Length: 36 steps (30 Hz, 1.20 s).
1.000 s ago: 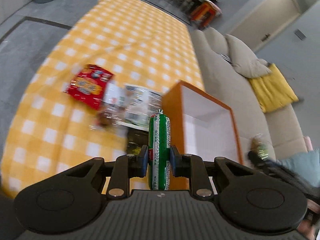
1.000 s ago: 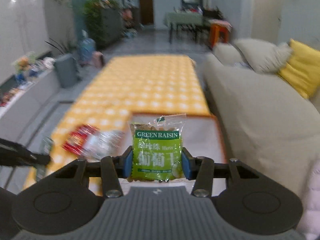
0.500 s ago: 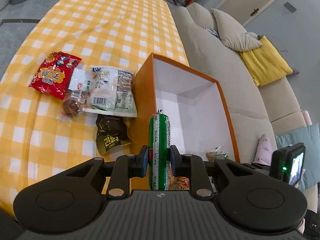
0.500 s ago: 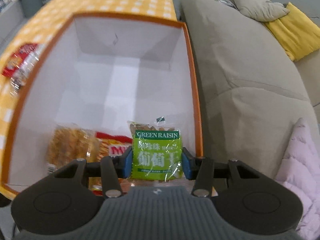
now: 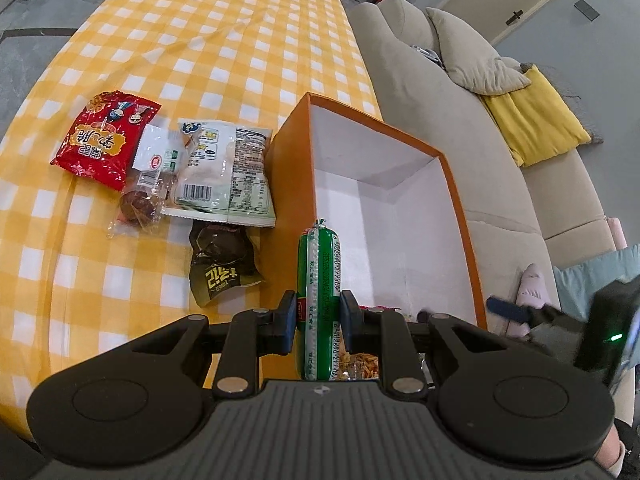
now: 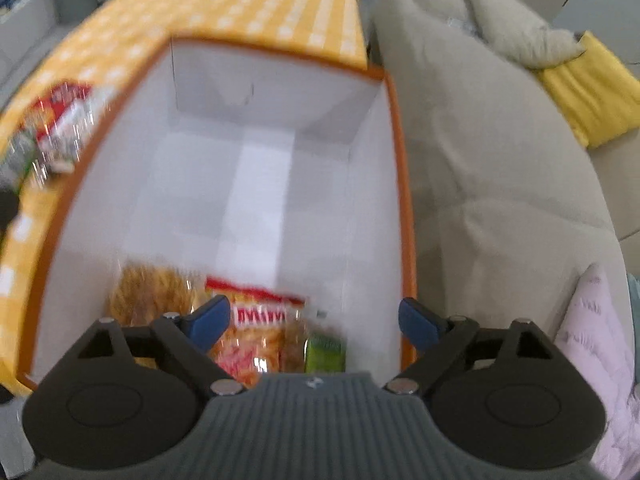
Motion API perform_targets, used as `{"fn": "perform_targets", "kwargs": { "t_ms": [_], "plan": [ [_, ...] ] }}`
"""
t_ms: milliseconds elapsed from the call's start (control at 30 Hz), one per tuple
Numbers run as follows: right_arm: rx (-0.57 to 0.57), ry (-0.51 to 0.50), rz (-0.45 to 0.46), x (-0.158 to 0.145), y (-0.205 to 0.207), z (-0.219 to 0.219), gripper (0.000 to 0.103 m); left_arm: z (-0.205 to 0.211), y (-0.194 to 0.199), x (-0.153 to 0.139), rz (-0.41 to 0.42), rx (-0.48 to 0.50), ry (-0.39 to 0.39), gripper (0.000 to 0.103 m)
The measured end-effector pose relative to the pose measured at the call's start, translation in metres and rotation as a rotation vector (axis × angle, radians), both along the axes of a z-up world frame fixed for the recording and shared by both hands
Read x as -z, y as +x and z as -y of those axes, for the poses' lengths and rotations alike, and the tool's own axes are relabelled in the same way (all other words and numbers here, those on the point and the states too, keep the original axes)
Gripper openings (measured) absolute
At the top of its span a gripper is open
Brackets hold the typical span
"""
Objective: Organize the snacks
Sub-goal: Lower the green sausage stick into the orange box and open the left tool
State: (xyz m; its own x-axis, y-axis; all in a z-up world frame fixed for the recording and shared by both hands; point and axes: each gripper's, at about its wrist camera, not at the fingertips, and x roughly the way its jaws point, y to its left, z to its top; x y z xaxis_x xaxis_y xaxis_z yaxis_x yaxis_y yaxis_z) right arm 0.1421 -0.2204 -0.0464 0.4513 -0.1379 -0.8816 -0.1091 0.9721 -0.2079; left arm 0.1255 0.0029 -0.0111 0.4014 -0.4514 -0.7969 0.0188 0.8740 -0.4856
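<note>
My left gripper [image 5: 319, 314] is shut on a green sausage stick [image 5: 319, 280], held upright over the near left wall of the orange box [image 5: 294, 152]. My right gripper [image 6: 314, 316] is open and empty above the box [image 6: 406, 216]. The green raisin packet [image 6: 325, 354] lies inside at the near end, beside a red-and-orange snack bag [image 6: 256, 328] and a golden snack bag [image 6: 152, 296]. On the yellow checked tablecloth [image 5: 208, 32] left of the box lie a red bag [image 5: 102, 140], a white-green bag [image 5: 226, 172], a clear wrapped snack [image 5: 140, 204] and a dark packet [image 5: 222, 264].
A beige sofa [image 5: 440, 128] with a grey cushion [image 5: 468, 52] and a yellow cushion [image 5: 536, 116] runs along the right of the table. The right gripper's body [image 5: 600, 328] shows at the left wrist view's right edge. A pink fabric [image 6: 596, 344] lies by the sofa.
My right gripper opened and dropped the raisin packet into the box. My left gripper, still holding the sausage stick, moved over the table toward the box's near wall.
</note>
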Motion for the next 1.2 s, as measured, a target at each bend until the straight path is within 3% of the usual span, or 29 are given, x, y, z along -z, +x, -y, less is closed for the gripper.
{"fn": "perform_targets", "kwargs": {
  "t_ms": [267, 433, 600, 700, 1067, 1200],
  "plan": [
    [0.054, 0.153, 0.214, -0.033, -0.015, 0.021, 0.097, 0.021, -0.005, -0.008, 0.03, 0.047, 0.021, 0.024],
    [0.12, 0.293, 0.226, -0.036, -0.017, 0.041, 0.097, 0.048, -0.006, -0.013, 0.052, 0.094, 0.087, 0.024],
    [0.141, 0.37, 0.228, -0.036, -0.015, 0.057, 0.097, 0.081, 0.004, -0.012, 0.04, 0.14, 0.166, 0.024],
    [0.155, 0.421, 0.228, -0.033, -0.014, 0.065, 0.097, 0.103, 0.013, -0.003, 0.029, 0.151, 0.248, 0.024],
    [0.244, 0.571, 0.22, -0.024, -0.015, 0.101, 0.097, 0.164, 0.05, 0.041, -0.044, 0.16, 0.699, 0.024],
    [0.291, 0.612, 0.201, -0.02, -0.015, 0.112, 0.097, 0.165, 0.035, 0.045, -0.099, 0.173, 0.713, 0.024]
  ]
}}
